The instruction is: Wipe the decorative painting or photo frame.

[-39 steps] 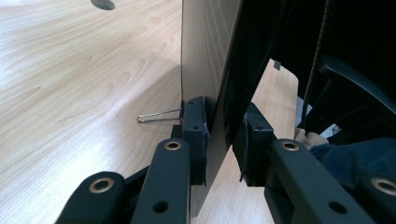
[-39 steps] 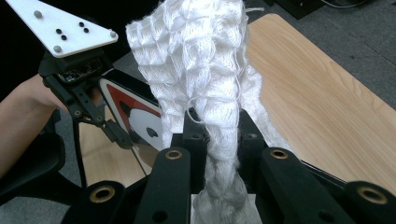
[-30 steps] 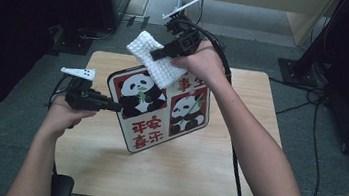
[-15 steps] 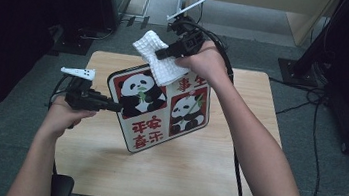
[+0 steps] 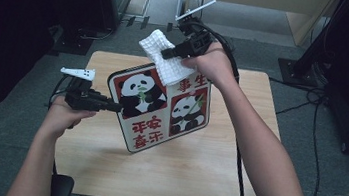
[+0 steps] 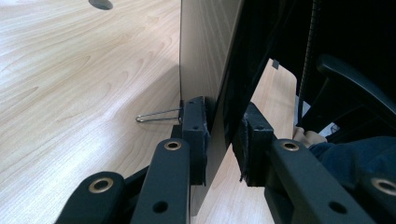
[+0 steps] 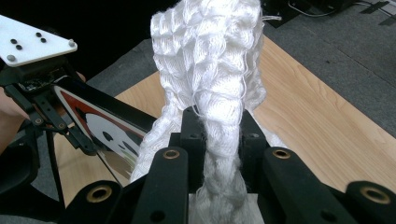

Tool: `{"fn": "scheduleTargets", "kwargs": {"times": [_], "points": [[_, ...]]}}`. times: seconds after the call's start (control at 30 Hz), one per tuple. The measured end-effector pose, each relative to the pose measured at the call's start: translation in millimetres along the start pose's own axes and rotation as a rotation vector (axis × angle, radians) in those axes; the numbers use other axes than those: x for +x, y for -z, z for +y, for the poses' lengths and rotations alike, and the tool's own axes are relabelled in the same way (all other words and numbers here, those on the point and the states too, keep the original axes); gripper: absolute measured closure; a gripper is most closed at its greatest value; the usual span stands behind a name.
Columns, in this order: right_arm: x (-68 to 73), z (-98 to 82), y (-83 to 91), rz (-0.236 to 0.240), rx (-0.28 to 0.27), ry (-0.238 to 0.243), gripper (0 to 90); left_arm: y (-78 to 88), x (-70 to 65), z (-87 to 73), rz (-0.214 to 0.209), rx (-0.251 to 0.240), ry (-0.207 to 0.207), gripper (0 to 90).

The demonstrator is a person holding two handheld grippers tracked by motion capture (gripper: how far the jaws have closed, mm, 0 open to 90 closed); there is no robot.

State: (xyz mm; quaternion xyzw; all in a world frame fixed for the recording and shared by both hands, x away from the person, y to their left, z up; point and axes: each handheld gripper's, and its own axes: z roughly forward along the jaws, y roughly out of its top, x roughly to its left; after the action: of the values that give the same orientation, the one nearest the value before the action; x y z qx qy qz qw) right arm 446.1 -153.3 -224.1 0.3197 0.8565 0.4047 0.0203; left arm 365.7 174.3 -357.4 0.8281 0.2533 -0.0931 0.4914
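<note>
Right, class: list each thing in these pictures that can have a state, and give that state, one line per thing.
Panda board: tilted up off the table, gripped at its left edge.
White cloth: bunched, pressed on the board's top edge.
Left gripper: shut on the board.
Right gripper: shut on the cloth.
Table: bare wood under the board.

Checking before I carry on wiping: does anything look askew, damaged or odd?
Nothing looks damaged or spilled. The panda board is tilted off the table, but the left gripper clamps its edge. The right gripper pinches the white cloth against its top corner.
</note>
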Motion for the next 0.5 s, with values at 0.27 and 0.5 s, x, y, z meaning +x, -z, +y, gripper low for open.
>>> {"fn": "scheduleTargets", "kwargs": {"times": [0.27, 0.5], "points": [[-4.0, -1.4, 2.6, -0.002, -0.002, -0.011, 78.4, 0.2, 0.4, -0.1, -0.003, 0.003, 0.003, 75.9], [-9.1, -5.1, 6.2, -0.014, -0.018, -0.015, 78.3, 0.3, 0.4, -0.2, -0.001, 0.004, 0.003, 76.0]]}}
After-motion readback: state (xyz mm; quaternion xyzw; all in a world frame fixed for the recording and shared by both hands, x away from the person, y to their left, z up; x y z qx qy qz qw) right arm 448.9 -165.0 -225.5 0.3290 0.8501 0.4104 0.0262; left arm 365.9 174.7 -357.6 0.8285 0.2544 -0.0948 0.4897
